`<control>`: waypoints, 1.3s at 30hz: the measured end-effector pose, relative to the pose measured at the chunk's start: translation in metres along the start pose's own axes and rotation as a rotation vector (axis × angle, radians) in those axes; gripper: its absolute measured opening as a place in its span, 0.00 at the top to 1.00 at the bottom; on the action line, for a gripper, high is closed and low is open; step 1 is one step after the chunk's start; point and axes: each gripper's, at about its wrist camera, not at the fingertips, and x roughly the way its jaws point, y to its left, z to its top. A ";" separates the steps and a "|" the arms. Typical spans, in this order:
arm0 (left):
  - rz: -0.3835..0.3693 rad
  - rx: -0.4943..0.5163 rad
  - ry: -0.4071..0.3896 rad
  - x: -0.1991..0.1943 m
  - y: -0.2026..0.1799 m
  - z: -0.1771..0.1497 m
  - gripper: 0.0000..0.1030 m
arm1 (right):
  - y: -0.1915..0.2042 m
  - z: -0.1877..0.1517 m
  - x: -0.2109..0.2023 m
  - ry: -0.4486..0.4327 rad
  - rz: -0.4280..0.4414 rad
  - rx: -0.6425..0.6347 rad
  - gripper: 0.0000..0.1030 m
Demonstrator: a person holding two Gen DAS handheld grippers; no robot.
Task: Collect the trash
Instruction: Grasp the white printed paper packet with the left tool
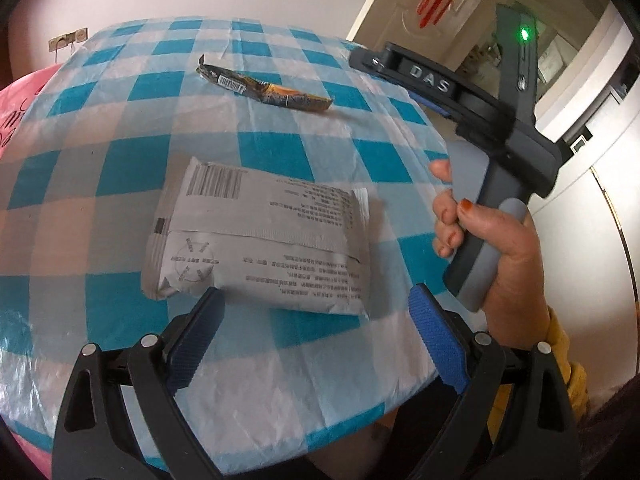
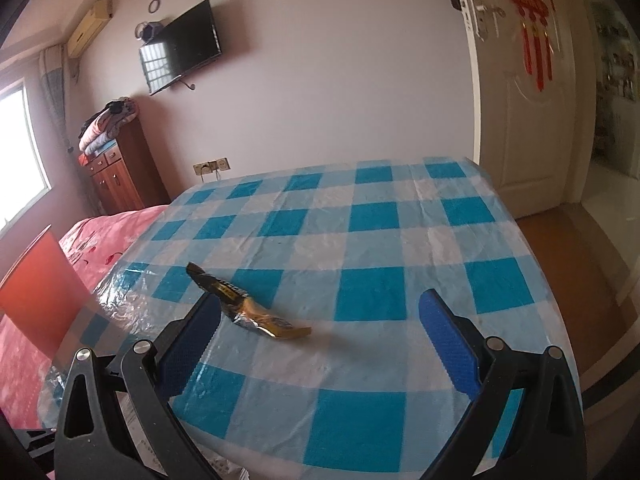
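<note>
Both tools [image 1: 316, 322] [image 2: 318, 330] spread wide, empty; crumpled wrapper [image 2: 248, 307] flat (long axis near-right to far-left).

Both claws spread wide, nothing between their blue pads.
Left claw [image 1: 316, 330] fills the lower frame; the right hand [image 1: 480, 236] grips the right claw's [image 2: 320, 344] grey handle at right.

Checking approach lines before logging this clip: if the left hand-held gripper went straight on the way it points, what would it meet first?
Most likely the grey printed package, lying on the checked tablecloth just beyond the open left hand-held gripper. Its height above the table is unclear.
</note>
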 end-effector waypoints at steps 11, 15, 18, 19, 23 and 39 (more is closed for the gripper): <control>0.048 -0.017 -0.040 0.028 0.000 0.034 0.10 | -0.021 0.003 0.006 0.037 0.027 0.079 0.05; 0.068 -0.022 -0.039 0.043 -0.001 0.050 0.10 | -0.026 0.005 0.007 0.043 0.029 0.089 0.05; 0.104 -0.008 -0.050 0.053 -0.007 0.060 0.10 | -0.035 0.006 0.010 0.047 0.026 0.108 0.05; 0.117 -0.003 -0.048 0.056 -0.010 0.064 0.10 | -0.037 0.006 0.011 0.053 0.022 0.118 0.05; 0.177 0.030 -0.040 0.064 -0.019 0.068 0.10 | -0.049 0.007 0.014 0.070 0.028 0.161 0.05; 0.269 0.051 -0.053 0.070 -0.028 0.068 0.20 | -0.032 0.006 0.033 0.133 0.100 0.113 0.05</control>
